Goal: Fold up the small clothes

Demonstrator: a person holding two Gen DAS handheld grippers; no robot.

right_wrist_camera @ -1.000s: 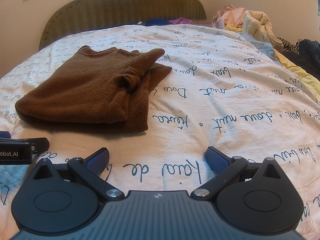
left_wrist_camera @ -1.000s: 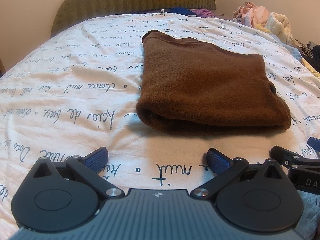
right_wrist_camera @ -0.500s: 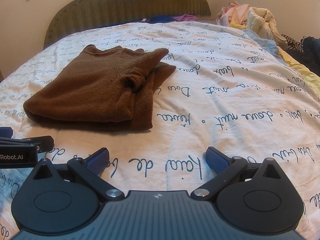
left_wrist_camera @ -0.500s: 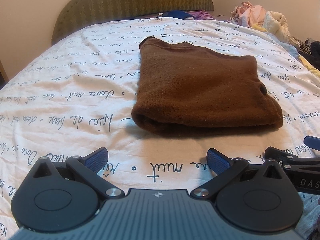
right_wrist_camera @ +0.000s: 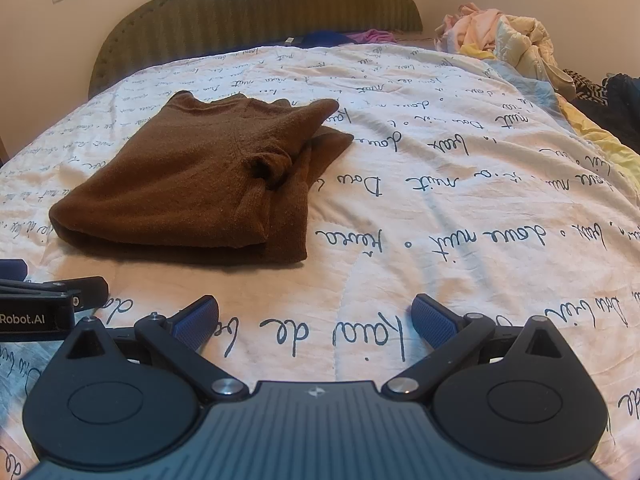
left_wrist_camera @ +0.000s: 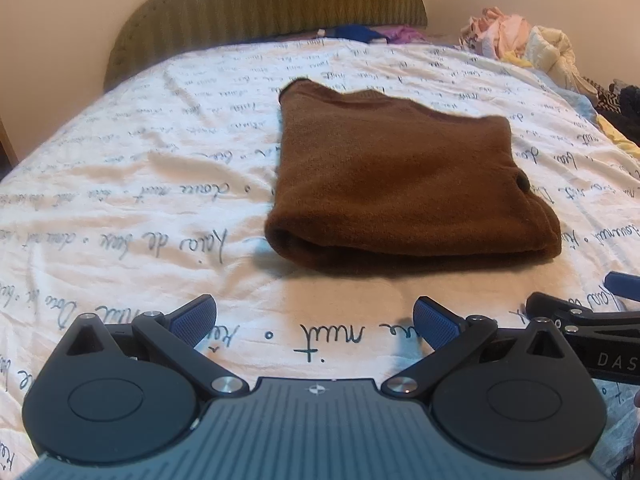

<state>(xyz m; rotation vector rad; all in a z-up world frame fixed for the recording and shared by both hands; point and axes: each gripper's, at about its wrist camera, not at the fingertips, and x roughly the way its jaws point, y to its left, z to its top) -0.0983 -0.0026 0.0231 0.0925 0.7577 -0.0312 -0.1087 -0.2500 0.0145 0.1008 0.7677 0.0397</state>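
Note:
A brown knitted garment (left_wrist_camera: 404, 184) lies folded in a thick rectangle on the white bedspread with blue script (left_wrist_camera: 160, 184). In the right wrist view the garment (right_wrist_camera: 200, 184) sits left of centre, with a sleeve edge along its right side. My left gripper (left_wrist_camera: 314, 320) is open and empty, a short way in front of the garment's near folded edge. My right gripper (right_wrist_camera: 316, 320) is open and empty, in front of and to the right of the garment. Each gripper shows at the edge of the other's view: the right one (left_wrist_camera: 592, 320) and the left one (right_wrist_camera: 48, 300).
A green padded headboard (left_wrist_camera: 272, 4) stands at the far end of the bed. A heap of pale clothes and bedding (right_wrist_camera: 508, 40) lies at the far right. Dark clothes (right_wrist_camera: 624, 108) lie at the right edge. Blue and purple garments (left_wrist_camera: 368, 34) lie by the headboard.
Both grippers have drawn back and risen a little from the folded garment, which now looks farther away. The garment itself has not moved. Both grippers stay open.

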